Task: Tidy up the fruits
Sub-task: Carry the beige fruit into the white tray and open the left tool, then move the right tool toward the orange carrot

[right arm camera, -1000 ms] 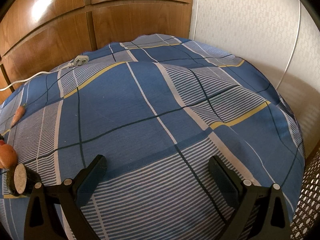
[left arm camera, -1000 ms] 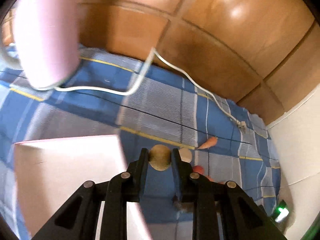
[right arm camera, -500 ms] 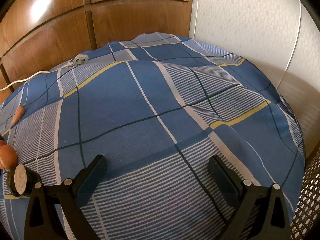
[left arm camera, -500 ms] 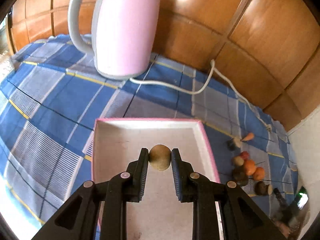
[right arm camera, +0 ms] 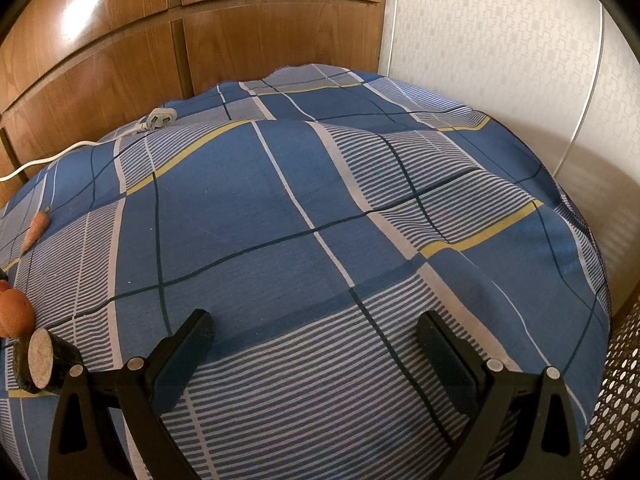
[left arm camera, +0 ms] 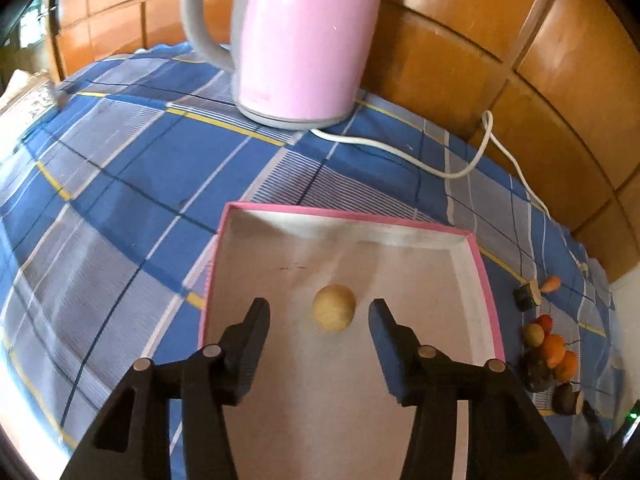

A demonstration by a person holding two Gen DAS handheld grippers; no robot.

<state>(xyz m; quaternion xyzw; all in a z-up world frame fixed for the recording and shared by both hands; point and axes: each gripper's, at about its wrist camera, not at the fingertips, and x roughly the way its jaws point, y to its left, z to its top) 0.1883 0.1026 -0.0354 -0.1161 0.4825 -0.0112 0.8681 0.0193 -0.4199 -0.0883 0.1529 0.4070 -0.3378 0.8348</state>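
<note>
The left gripper (left arm camera: 318,314) hangs over the pink-rimmed box (left arm camera: 486,280), its jaws opening, and the small round tan fruit (left arm camera: 334,308) sits between them with a gap on each side, touched by neither pad. The fruit lies on the white floor of the box, about midway across it. The box rests on the blue checked cloth (left arm camera: 120,184) covering the tabletop. Behind the box stands a pink kettle (left arm camera: 308,40), and its white cord (left arm camera: 460,168) trails off to the right of the box along the wooden panelling. To the right of the box, well apart from it, lies a cluster of other fruits (left arm camera: 550,350), orange, red and dark ones, with a carrot (left arm camera: 549,283) a little farther back from it.

The right gripper (right arm camera: 314,330) has its jaws released and wide apart, nothing between them, over bare cloth. At the left edge of its view are an orange fruit (right arm camera: 14,314), a dark piece with a pale cut face (right arm camera: 40,360) just in front of it, and the carrot farther back, with the cord's plug (right arm camera: 162,118) near the panelling
</note>
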